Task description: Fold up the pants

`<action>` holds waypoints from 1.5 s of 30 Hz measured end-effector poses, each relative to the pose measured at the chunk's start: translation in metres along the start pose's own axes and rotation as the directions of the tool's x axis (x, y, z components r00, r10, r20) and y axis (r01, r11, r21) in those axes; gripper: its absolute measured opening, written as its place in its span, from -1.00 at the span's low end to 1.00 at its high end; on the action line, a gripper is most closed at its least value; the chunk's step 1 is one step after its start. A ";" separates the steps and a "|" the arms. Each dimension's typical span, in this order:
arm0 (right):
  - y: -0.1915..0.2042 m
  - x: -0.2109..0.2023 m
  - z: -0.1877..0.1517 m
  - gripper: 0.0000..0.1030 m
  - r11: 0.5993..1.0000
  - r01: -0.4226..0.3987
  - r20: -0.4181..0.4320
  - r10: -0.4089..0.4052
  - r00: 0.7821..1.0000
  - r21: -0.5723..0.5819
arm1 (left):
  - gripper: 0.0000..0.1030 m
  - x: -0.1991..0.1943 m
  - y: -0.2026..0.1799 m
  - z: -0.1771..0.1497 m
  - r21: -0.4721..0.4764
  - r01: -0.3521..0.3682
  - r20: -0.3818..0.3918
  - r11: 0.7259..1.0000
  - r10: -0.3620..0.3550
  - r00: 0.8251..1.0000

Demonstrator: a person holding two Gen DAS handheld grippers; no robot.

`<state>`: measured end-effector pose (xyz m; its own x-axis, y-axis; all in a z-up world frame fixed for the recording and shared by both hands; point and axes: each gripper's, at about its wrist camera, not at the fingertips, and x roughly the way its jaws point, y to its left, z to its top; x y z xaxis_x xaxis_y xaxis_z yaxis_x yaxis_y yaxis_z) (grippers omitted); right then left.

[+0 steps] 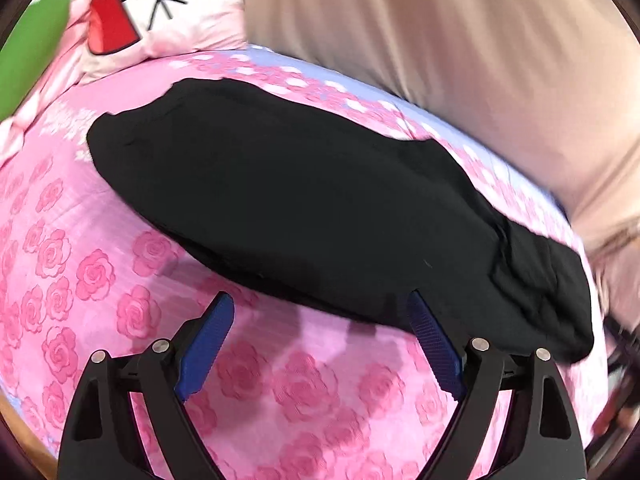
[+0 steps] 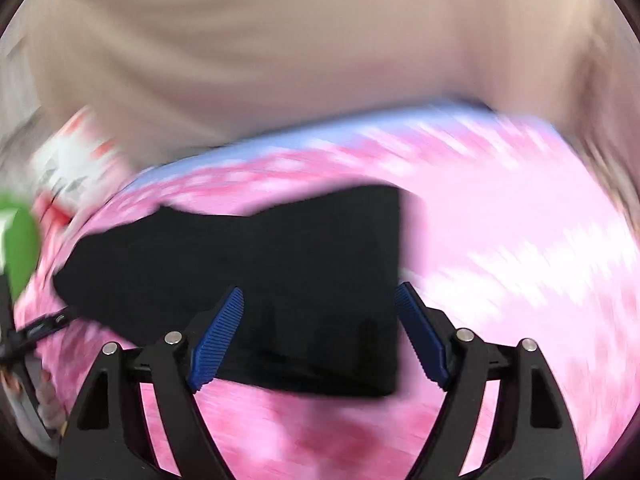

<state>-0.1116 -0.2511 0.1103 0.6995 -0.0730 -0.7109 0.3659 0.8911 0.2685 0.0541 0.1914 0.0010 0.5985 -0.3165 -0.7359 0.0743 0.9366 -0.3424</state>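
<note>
Black pants [image 1: 304,216] lie on a pink rose-print bedsheet [image 1: 80,264], stretched in a long band from upper left to lower right, with a bunched end at the right. My left gripper [image 1: 320,312] is open and empty, its blue-padded fingers just short of the pants' near edge. In the right wrist view, which is motion-blurred, the pants [image 2: 248,256] show a straight edge at the right. My right gripper [image 2: 319,304] is open and empty, hovering over that end of the pants.
A person in beige clothing [image 1: 460,40] stands at the far side of the bed. A pink pillow with a red and white cartoon print [image 1: 132,12] and a green object [image 1: 28,52] lie at the upper left.
</note>
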 end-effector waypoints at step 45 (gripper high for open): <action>0.044 -0.047 -0.026 0.44 0.935 0.203 0.215 -0.143 0.966 -0.289 | 0.67 -0.008 -0.096 -0.042 0.203 0.101 -0.068 0.974 -0.089 0.994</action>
<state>-0.1447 -0.1971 0.1384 0.7554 -0.2948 -0.5852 0.3070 0.9482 -0.0814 0.0087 0.0982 0.0151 0.5341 -0.4085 -0.7402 0.2954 0.9105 -0.2893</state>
